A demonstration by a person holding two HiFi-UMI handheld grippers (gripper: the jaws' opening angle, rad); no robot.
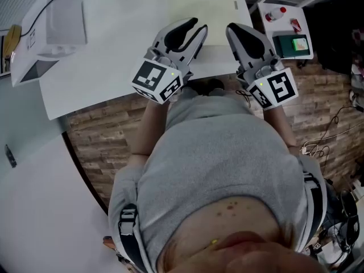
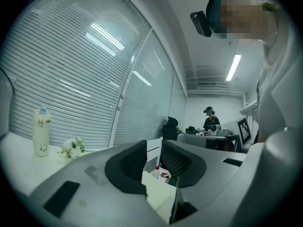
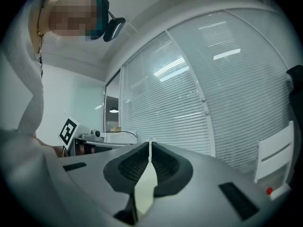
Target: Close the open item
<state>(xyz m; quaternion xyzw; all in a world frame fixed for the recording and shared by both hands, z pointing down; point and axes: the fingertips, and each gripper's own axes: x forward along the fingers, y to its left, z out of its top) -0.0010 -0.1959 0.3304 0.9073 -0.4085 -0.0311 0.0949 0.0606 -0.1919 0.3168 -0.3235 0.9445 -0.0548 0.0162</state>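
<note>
In the head view a white box-shaped device (image 1: 48, 33) with a dark cable lies at the far left of the white table (image 1: 114, 61). Its near end (image 1: 31, 71) looks open, though I cannot tell how. Both grippers hover over the table's near edge, away from the device. My left gripper (image 1: 198, 25) (image 2: 154, 148) shows a narrow gap between its pads, with nothing in it. The jaws of my right gripper (image 1: 230, 27) (image 3: 150, 143) meet at the tips and hold nothing.
A small side table (image 1: 307, 16) at the right carries a red-capped bottle (image 1: 276, 13) and a green item (image 1: 293, 43). Cables (image 1: 330, 135) lie on the brick-patterned floor (image 1: 102, 135). The left gripper view shows a white bottle (image 2: 41, 132), flowers (image 2: 72, 148) and a distant person (image 2: 210, 119).
</note>
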